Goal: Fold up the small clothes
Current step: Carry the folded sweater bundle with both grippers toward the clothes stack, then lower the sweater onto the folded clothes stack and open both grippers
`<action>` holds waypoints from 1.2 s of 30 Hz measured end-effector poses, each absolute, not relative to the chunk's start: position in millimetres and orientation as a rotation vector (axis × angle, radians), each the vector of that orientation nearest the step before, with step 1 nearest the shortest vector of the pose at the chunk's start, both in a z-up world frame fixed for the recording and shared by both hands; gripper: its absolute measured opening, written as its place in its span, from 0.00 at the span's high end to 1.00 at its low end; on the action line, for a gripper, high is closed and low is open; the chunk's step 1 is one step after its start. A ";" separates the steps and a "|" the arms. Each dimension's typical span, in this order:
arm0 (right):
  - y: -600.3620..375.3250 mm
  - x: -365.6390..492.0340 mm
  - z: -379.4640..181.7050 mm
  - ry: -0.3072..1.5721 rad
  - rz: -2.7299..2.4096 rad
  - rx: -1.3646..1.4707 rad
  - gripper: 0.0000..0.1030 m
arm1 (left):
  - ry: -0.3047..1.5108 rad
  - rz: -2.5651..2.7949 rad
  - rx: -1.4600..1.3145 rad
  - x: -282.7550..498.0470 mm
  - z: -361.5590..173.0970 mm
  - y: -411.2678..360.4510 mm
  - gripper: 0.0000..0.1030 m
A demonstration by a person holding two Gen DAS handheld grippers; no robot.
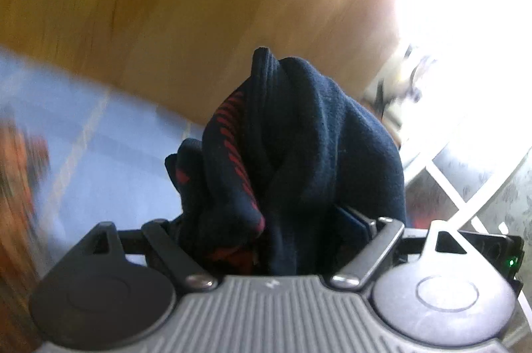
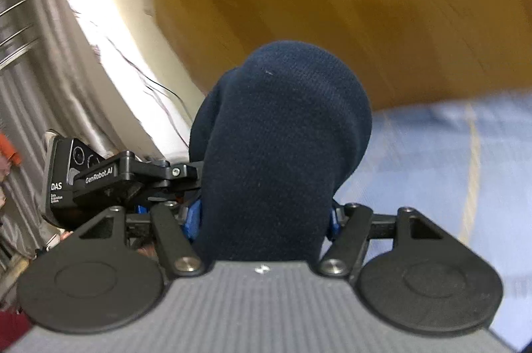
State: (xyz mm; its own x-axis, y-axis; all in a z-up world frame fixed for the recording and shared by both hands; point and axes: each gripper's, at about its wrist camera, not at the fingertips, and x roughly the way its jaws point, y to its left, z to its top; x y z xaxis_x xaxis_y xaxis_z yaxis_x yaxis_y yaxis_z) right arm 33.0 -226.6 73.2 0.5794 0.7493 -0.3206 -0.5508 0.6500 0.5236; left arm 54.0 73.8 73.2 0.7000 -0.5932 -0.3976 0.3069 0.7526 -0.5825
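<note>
A navy sock with red stripes is bunched up between the fingers of my left gripper, which is shut on it and holds it in the air. In the right wrist view the plain navy end of the sock fills the middle, and my right gripper is shut on it. The sock hides the fingertips of both grippers. The left gripper's body shows just left of the right gripper, close beside it.
A light blue cloth lies below, over a wooden floor. A white frame and bright light are at the right of the left view. Grey curtains and white cables are at the left of the right view.
</note>
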 end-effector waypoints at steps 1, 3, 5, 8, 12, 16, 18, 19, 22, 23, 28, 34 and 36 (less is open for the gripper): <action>-216.8 42.6 85.6 0.524 0.800 0.370 0.33 | 0.578 -0.513 -0.494 60.4 91.1 83.8 0.18; -191.6 65.8 112.2 0.455 0.832 0.317 0.33 | 0.522 -0.483 -0.460 73.9 121.2 103.4 0.18; -159.3 94.2 135.9 0.387 0.858 0.251 0.33 | 0.471 -0.439 -0.403 95.7 152.8 130.2 0.18; -102.3 142.0 156.0 0.336 0.885 0.185 0.34 | 0.466 -0.343 -0.368 133.4 181.4 175.8 0.20; -28.8 200.9 144.2 0.333 0.921 0.162 0.34 | 0.515 -0.204 -0.347 180.0 179.5 232.0 0.25; 26.1 251.3 89.2 0.484 0.963 0.289 0.34 | 0.620 -0.061 -0.380 222.2 140.9 279.8 0.28; 43.6 270.0 56.5 0.589 0.982 0.399 0.34 | 0.653 -0.013 -0.407 233.2 120.9 296.7 0.29; 52.8 277.3 41.2 0.635 0.988 0.446 0.34 | 0.659 0.005 -0.415 235.7 113.4 303.8 0.29; 69.6 290.0 14.1 0.717 1.029 0.532 0.34 | 0.681 0.042 -0.455 239.5 93.9 325.9 0.28; 72.0 295.8 5.1 0.744 1.038 0.548 0.34 | 0.701 0.046 -0.469 242.6 88.1 329.0 0.28; 85.7 288.1 -28.4 0.826 0.866 0.218 0.30 | 0.985 0.189 -0.357 271.5 41.3 315.1 0.31; 75.1 254.9 1.0 0.701 0.775 -0.034 0.21 | 0.905 0.221 -0.388 260.6 69.6 311.0 0.33; 52.8 235.1 22.5 0.619 0.750 -0.053 0.20 | 0.833 0.196 -0.420 244.8 96.6 312.1 0.32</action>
State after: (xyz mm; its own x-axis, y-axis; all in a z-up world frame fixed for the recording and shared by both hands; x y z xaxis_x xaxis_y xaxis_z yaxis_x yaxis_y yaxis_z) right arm 235.1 52.8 22.5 0.5636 0.6215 -0.5442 -0.6518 0.7392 0.1693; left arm 244.8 312.1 96.6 0.6606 0.0056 -0.7507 -0.3294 0.9007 -0.2832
